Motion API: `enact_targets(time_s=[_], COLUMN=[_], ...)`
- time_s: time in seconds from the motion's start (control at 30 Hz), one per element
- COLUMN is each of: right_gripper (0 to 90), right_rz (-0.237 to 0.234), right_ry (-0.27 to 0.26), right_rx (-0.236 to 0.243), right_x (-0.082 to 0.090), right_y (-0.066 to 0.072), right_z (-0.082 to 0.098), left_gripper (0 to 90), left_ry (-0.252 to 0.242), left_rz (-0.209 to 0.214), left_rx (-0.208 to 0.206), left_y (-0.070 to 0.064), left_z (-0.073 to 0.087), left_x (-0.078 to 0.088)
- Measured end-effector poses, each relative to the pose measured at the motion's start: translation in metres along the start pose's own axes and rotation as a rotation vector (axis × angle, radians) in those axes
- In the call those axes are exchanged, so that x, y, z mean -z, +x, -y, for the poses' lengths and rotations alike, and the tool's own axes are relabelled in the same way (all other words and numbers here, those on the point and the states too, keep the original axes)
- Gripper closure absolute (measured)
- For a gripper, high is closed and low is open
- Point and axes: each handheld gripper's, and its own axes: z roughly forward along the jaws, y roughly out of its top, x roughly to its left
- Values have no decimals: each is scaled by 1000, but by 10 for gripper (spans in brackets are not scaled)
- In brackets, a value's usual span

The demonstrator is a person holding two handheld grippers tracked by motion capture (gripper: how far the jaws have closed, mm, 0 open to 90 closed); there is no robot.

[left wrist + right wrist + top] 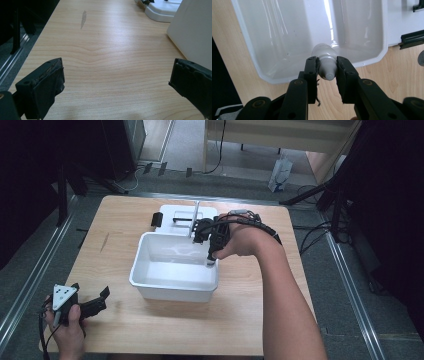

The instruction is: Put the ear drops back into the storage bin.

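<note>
Right gripper (212, 251), high view: it hangs over the near right corner of the white tub (145, 282), wrist bent so the jaws aim down, and something small and pale sits at their tips, too small here to name. Left gripper (92, 304) rests well apart at the table's (240, 320) near left corner, so the right hand is plainly the nearer one to the tub.

Left gripper view: jaws stand wide apart over bare wood with nothing between them; the tub's white wall rises at the right.

Right gripper view: jaws are clamped on the neck of a small white bottle (325, 56), just below its cap (329, 71). Its long axis runs along the jaws' line, cap toward the camera, base toward the tub floor below. Judged from this, a release would drop it base first into the tub.
</note>
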Motion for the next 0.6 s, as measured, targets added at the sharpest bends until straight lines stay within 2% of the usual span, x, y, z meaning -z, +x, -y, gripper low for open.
enact_targets(time_s=[0.2, 0.23, 0.43, 0.6], right_gripper=[720, 720, 720, 720], right_rz=[6, 5, -7, 0], right_ry=[1, 11, 10, 17], right_rx=[28, 19, 35, 52], right_x=[-12, -14, -27, -36], right_y=[0, 1, 1, 1], right_z=[0, -1, -1, 1], left_gripper=[4, 3, 3, 3], left_ry=[-1, -1, -4, -5], left_rz=[-2, -2, -3, -2], left_rx=[-1, -1, 0, 1], left_y=[0, 0, -1, 0], left_z=[0, 0, 0, 0], left_x=[0, 0, 0, 0])
